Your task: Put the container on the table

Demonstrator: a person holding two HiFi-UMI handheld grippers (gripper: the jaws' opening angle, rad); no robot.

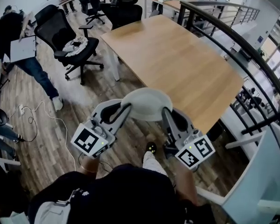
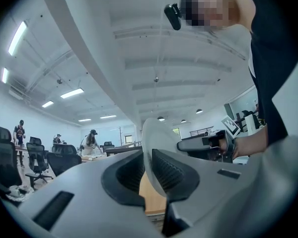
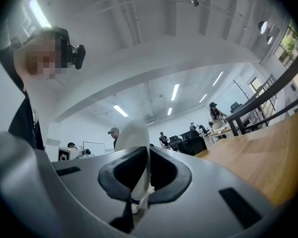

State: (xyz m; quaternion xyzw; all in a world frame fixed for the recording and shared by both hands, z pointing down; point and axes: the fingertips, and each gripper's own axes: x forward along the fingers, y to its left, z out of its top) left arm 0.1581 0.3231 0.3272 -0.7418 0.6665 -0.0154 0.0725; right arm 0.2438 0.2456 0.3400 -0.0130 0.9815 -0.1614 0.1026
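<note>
The light wooden table (image 1: 177,59) lay just ahead of the left gripper (image 1: 123,108) and right gripper (image 1: 167,113), each clamped on the pale round plastic container's (image 1: 147,104) rim.

The pale, shallow container (image 1: 147,104) hung in the air, opposite rims clamped between both pairs of jaws, the wooden table (image 1: 177,59) just beyond them.

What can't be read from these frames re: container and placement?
- Inside of the container: head view shows one pale face, and both gripper views see only its rim edge-on. Contents unknown.
- Its height over the table: head view looks steeply down, and the container covers the table edge beneath.
- Table in the left gripper view: mostly hidden by the gripper body.
- Where the fingers of the left gripper and right gripper meet the rim: too small in head view.
</note>
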